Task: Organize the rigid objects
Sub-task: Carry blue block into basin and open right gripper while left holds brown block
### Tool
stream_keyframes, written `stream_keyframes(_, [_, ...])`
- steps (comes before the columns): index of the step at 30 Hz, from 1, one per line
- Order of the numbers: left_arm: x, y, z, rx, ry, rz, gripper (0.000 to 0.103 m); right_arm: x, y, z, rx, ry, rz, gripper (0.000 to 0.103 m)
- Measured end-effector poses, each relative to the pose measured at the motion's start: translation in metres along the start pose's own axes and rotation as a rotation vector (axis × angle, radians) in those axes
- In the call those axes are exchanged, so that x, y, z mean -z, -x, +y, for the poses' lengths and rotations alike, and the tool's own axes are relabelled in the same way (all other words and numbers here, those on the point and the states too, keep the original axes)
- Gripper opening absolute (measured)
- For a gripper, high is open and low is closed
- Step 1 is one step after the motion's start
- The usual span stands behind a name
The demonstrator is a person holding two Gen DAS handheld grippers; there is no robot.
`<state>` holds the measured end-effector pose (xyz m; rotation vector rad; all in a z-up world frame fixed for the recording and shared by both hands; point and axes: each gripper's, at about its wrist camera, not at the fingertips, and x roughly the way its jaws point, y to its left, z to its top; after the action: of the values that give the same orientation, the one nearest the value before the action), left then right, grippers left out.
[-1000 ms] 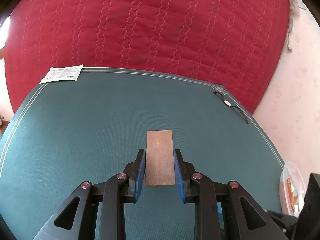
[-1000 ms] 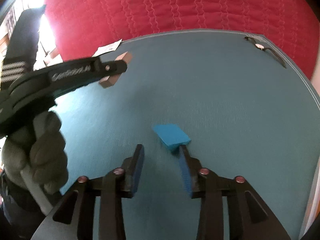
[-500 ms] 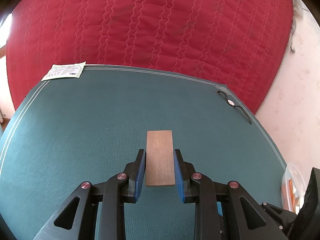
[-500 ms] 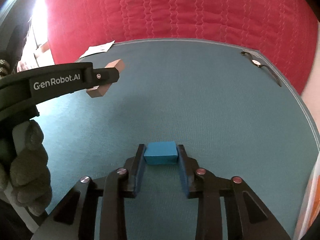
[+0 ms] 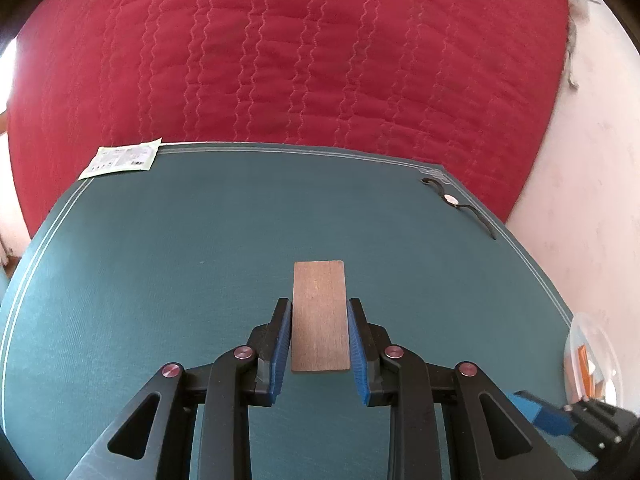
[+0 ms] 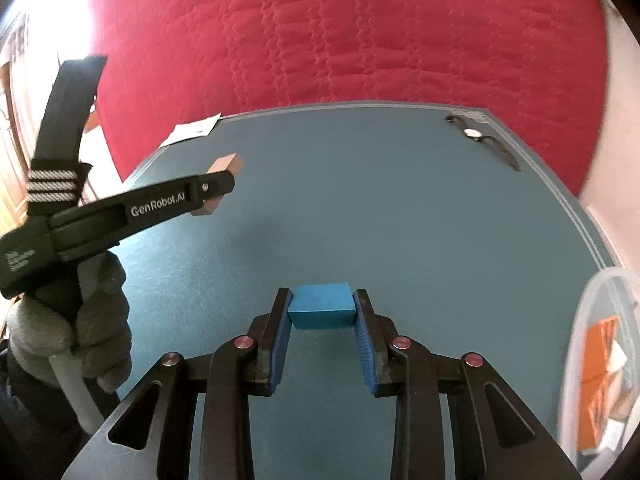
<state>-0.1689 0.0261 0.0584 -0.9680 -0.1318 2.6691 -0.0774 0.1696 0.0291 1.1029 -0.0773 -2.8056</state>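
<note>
Blue block [image 6: 322, 307] between right gripper [image 6: 322, 312] pads

A brown wooden block [image 5: 319, 316], a blue block [image 6: 322, 306], a teal mat [image 5: 180, 260] edged with pale lines, and a red wavy-stitched quilt [image 5: 300, 52] are seen.

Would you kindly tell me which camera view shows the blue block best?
The right wrist view: the blue block sits centred, gripped by the right gripper. The left wrist view shows only a blue sliver at its lower right edge.
</note>
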Motion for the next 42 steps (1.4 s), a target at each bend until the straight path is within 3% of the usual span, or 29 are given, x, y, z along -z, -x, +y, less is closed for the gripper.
stream_keyframes(15, [0.01, 0.01, -0.034, 0.018, -0.077, -0.013, 0.029, 0.013, 0.063, -0.066, 0.115, -0.098, -0.066, 0.031])
stream_keyframes(42, [0.05, 0.027, -0.102, 0.053, -0.229, 0.006, 0.029, 0.051, 0.109, -0.182, 0.299, -0.288, -0.085, 0.031])
